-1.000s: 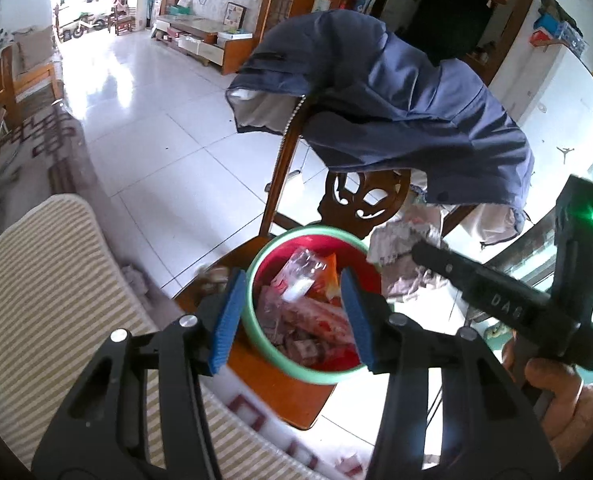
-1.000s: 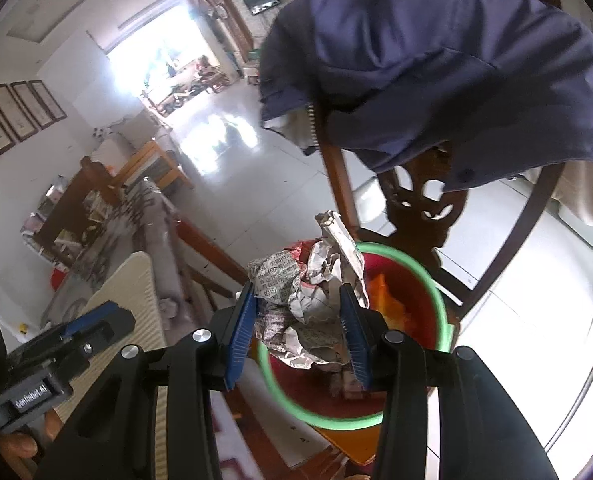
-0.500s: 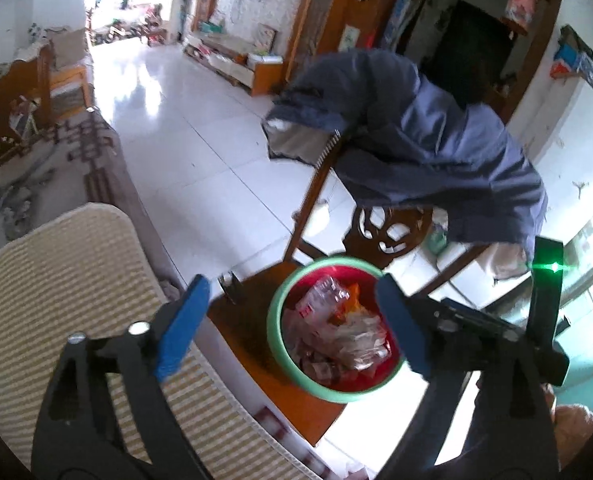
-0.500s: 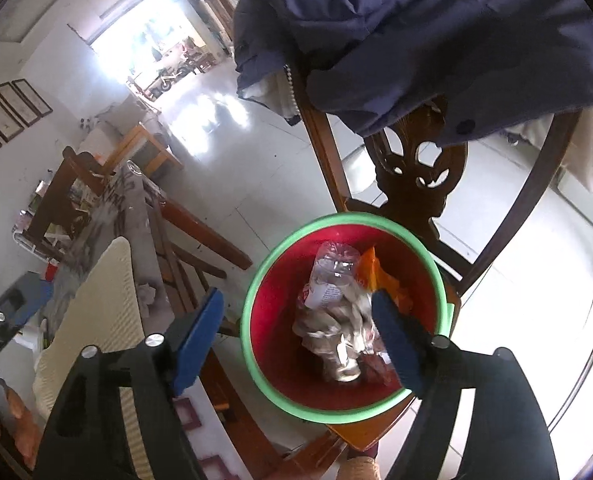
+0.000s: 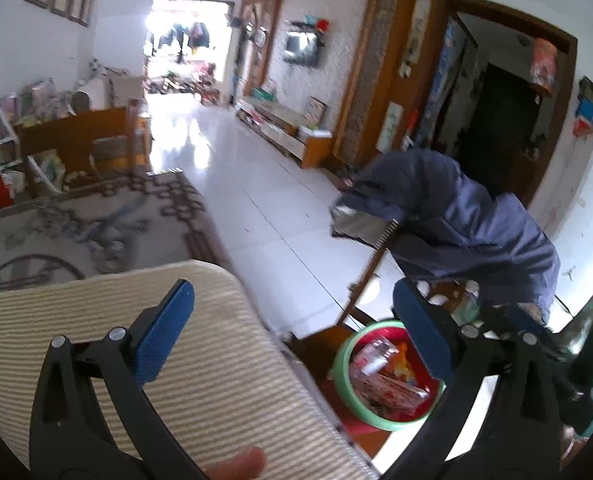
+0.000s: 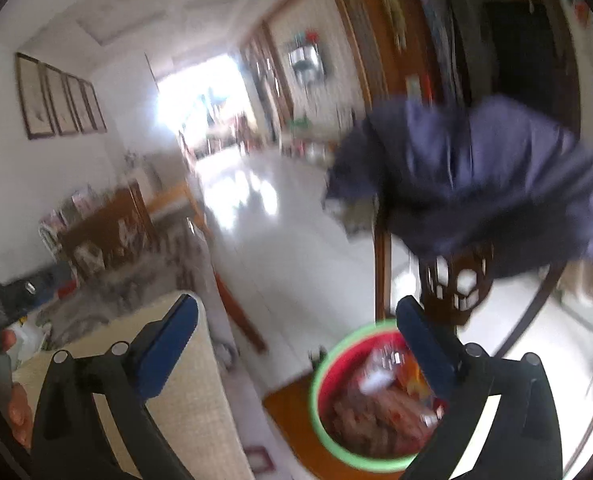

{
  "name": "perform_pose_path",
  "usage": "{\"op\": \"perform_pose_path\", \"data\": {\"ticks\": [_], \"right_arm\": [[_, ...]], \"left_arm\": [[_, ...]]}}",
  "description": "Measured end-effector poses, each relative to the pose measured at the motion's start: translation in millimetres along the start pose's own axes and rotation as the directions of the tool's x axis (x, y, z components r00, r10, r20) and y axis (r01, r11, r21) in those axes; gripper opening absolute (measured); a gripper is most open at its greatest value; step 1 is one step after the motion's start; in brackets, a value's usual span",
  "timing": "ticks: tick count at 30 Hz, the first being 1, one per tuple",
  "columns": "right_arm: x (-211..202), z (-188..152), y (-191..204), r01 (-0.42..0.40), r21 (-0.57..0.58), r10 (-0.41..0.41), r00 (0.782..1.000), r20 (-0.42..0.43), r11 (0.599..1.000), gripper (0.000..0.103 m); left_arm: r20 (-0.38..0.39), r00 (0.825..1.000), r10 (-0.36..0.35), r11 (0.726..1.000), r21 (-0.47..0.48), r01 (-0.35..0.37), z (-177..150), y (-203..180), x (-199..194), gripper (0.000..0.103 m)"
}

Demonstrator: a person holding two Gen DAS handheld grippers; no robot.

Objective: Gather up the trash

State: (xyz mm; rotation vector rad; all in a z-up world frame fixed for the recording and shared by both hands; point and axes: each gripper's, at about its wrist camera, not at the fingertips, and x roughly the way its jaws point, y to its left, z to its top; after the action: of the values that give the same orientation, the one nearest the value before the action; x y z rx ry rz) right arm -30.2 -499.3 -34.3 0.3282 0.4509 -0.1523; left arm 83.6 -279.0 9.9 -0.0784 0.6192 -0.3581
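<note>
Here, red basin (image 5: 342,364) of wrappers (image 5: 384,380), both claws (image 5: 292,332) (image 6: 296,340) opening, empty

A dark blue jacket (image 5: 468,216) is draped over the back of a carved wooden chair (image 6: 458,280). A striped cream cushion (image 5: 200,364) is seen in the foreground, beside a patterned grey covering (image 5: 92,216). The white tiled floor (image 5: 256,184) is lit by glare from a bright doorway (image 5: 188,40). Four framed pictures (image 6: 60,100) are hung on the left wall. A television (image 5: 302,50) is mounted above a low cabinet (image 5: 284,130). The right wrist view is blurred.
</note>
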Motion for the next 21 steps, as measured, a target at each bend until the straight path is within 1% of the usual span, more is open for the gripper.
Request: {"op": "perform_pose_path", "data": {"ticks": [2, 3, 6, 7, 9, 14, 18, 21], "right_arm": [[-12.5, 2.7, 18.1, 0.041, -0.001, -0.041, 0.996, 0.078, 0.999, 0.096], [-19.0, 3.9, 28.4, 0.064, 0.008, -0.065, 0.991, 0.121, 0.998, 0.096], [-32.1, 2.6, 54.0, 0.086, 0.032, -0.091, 0.974, 0.205, 0.996, 0.096], [-34.6, 1.0, 63.3, 0.095, 0.035, -0.1, 0.972, 0.214, 0.995, 0.096], [-36.1, -3.6, 82.1, 0.107, 0.016, -0.108, 0.972, 0.211, 0.994, 0.096], [-42.5, -19.8, 128.4, 0.12, -0.084, -0.103, 0.978, 0.182, 0.989, 0.096], [-50.2, -33.1, 157.0, 0.081, -0.1, -0.066, 0.987, 0.148, 0.992, 0.096], [-53.4, -39.4, 170.0, 0.079, -0.116, -0.062, 0.988, 0.141, 0.99, 0.096]], "left_arm": [[0.028, 0.999, 0.017, 1.0, -0.009, -0.017, 0.7, 15.9, -13.8, 0.098], [0.043, 0.999, 0.028, 1.0, -0.009, -0.027, 1.0, 23.4, -20.6, 0.098], [0.093, 0.993, 0.071, 0.997, 0.019, -0.073, 0.8, 43.5, -43.1, 0.098], [0.108, 0.99, 0.094, 0.995, 0.035, -0.098, 0.1, 51.3, -52.8, 0.098], [0.126, 0.985, 0.115, 0.992, 0.038, -0.12, -0.6, 64.2, -67.4, 0.098], [0.143, 0.98, 0.136, 0.991, -0.005, -0.137, 0.2, 96.8, -95.9, 0.098], [0.141, 0.973, 0.184, 0.983, -0.02, -0.183, -1.5, 118.3, -112.0, 0.098], [0.137, 0.974, 0.181, 0.983, -0.013, -0.181, -6.9, 128.9, -120.9, 0.098]]}}
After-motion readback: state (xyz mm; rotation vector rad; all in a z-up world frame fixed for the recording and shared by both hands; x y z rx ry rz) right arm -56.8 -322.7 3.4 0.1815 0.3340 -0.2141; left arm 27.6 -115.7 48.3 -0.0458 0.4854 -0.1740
